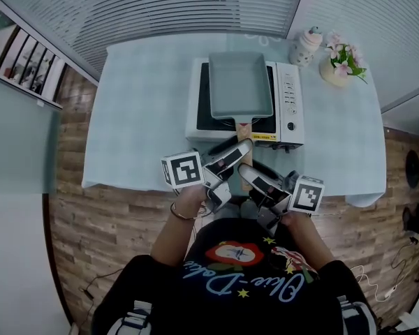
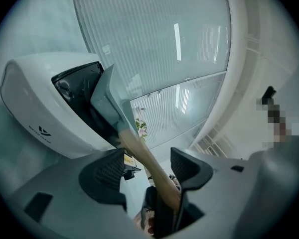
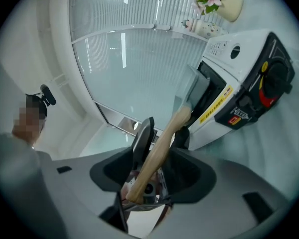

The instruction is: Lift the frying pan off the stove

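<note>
the frying pan [image 1: 241,84] sat on the stove [image 1: 286,103] on the table [image 1: 140,117], its wooden handle [image 1: 245,128] pointing toward the person. the left claw [image 2: 148,157] and right claw [image 3: 162,136] both stood wide open around that handle, neither clamped on it.

Black T-shirt [image 1: 230,288] with short sleeves is worn. Red oval patch, small yellow stars and pale blue script lettering are printed on chest. Thin bangle [image 1: 182,213] is worn on left wrist. Grey-white straps [image 1: 129,319] are seen at both shoulders. Left gripper [image 1: 243,146] and right gripper [image 1: 243,170] are built with light grey shells and black ribbed pads [image 2: 109,171]. White cube [image 1: 182,169] with black square markers is fixed on each.
</note>
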`<state>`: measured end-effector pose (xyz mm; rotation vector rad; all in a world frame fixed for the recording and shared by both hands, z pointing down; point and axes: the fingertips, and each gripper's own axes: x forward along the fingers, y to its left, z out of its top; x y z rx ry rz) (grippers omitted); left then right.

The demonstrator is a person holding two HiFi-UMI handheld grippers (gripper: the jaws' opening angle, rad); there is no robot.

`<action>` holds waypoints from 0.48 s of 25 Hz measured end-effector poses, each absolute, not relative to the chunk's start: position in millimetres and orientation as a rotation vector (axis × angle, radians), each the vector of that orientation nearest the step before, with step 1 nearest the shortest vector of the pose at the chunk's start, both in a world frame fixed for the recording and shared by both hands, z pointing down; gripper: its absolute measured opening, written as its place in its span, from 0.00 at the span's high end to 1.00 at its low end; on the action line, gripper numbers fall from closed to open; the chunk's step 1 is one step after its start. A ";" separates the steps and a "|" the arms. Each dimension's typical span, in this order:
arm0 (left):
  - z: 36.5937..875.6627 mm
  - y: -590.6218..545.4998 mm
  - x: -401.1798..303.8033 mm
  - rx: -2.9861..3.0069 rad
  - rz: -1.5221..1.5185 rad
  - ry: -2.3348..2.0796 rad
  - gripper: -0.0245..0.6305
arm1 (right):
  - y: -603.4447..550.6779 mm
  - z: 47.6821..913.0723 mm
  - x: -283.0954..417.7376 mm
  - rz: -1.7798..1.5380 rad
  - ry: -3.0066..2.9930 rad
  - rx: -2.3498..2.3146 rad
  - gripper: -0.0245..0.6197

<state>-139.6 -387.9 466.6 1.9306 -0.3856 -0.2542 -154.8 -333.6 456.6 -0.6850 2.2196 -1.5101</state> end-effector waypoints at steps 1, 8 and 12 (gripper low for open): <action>467.1 -388.1 -137.9 1.922 -0.259 -0.376 0.55 | -333.4 456.0 -157.9 -1.522 2.218 -0.658 0.61; 469.9 -388.2 -130.4 1.867 -0.295 -0.326 0.55 | -335.2 454.6 -164.7 -1.561 2.202 -0.572 0.67; 473.2 -386.7 -129.7 1.789 -0.321 -0.324 0.61 | -337.3 457.2 -164.9 -1.589 2.192 -0.543 0.73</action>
